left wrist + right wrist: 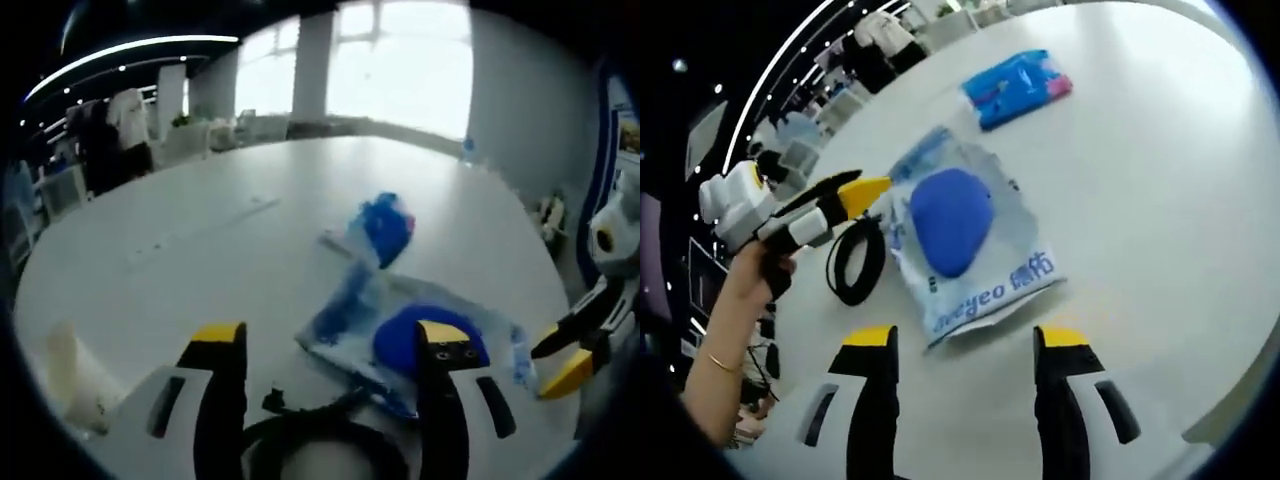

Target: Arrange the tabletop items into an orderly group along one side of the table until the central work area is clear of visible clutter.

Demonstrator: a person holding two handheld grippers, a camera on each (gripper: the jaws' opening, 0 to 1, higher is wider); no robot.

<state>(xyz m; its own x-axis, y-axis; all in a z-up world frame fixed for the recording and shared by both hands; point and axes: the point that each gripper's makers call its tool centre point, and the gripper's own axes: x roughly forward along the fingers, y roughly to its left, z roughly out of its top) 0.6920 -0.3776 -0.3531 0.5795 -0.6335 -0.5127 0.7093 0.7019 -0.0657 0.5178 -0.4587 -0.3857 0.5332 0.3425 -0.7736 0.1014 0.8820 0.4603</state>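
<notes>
A blue oval object [950, 220] lies on a white and blue printed plastic packet [985, 285] on the white table [1160, 180]. Beyond them rests a blue packet with a pink end [1018, 88]. A black cable loop [855, 260] sits just left of the printed packet. My right gripper [965, 340] stands open in front of the packet, nothing between its jaws. My left gripper [330, 335] is open over the cable [310, 425], with the blue oval object [405, 340] by its right jaw. The left gripper [865, 190] also reaches in beside the cable.
A pale crumpled thing [75, 380] lies at the table's near left edge. The right gripper [565, 355] enters from the right. A hand [750, 270] holds the left gripper. Chairs and desks stand beyond the table's far side [120, 130]. Bare tabletop [200, 230] spreads to the left.
</notes>
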